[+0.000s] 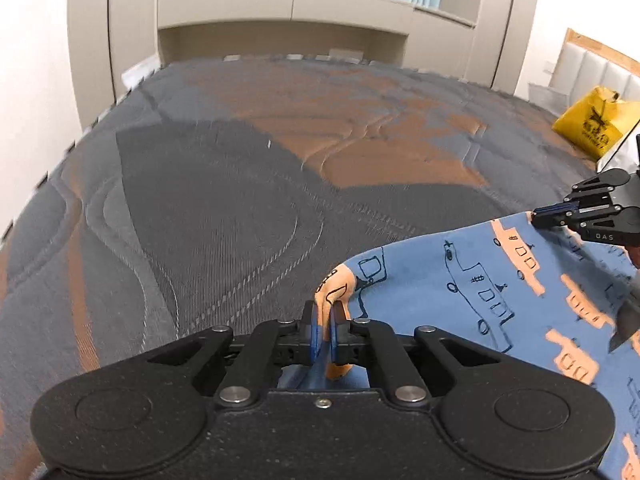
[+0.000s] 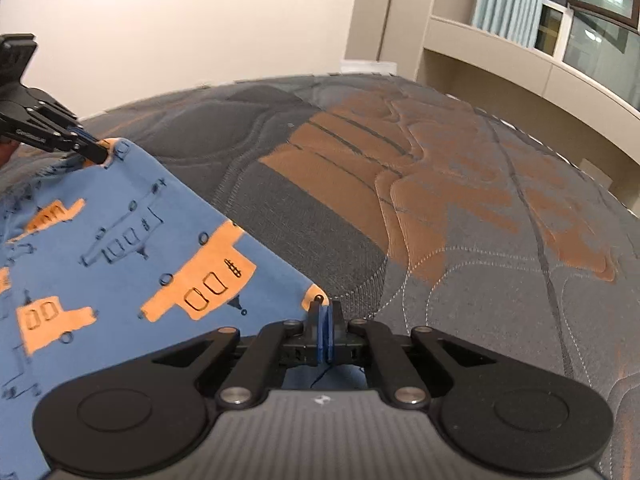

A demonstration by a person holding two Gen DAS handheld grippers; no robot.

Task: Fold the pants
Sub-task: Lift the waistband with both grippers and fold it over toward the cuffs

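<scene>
The pants (image 1: 500,288) are blue with orange and outlined vehicle prints; they also show in the right wrist view (image 2: 120,248). They hang stretched between my two grippers above the mattress (image 1: 224,200). My left gripper (image 1: 326,320) is shut on one corner of the pants, and it appears at the upper left of the right wrist view (image 2: 98,152). My right gripper (image 2: 325,320) is shut on the other corner, and it appears at the right of the left wrist view (image 1: 536,216). The lower part of the pants is out of view.
The quilted grey and orange mattress (image 2: 440,208) fills both views. A yellow bag (image 1: 592,120) lies at its far right by a padded headboard (image 1: 600,64). Beige cabinets and a window ledge (image 1: 280,12) stand beyond the far edge.
</scene>
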